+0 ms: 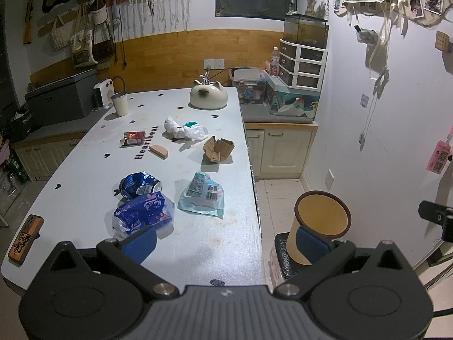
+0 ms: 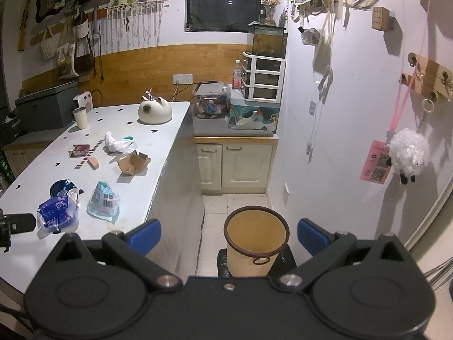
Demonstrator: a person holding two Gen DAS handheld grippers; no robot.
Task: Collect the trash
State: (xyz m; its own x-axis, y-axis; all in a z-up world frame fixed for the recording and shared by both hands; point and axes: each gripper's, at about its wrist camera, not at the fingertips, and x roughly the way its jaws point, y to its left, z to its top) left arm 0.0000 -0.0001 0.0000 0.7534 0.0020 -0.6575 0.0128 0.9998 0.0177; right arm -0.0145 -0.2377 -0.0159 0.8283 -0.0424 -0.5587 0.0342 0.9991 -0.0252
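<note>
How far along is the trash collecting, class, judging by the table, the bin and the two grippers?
Done: nothing visible; the bin looks empty. In hand: nothing; the left gripper and right gripper are open, holding nothing. Left: the crushed can, blue wrapper, teal packet, torn cardboard and crumpled white bag all lie on the table.

Lived-in home, small utility/kitchen-type rm: cream cabinets [image 2: 235, 167] w/ grey counter, fish tank [image 2: 266, 41] on plastic drawers [image 2: 264, 78], tote bags [image 1: 82, 42] on wall hooks, plush toys, photos [image 1: 416, 5] pinned up, cat-shaped pot [image 1: 209, 95] on white table [image 1: 85, 175].
</note>
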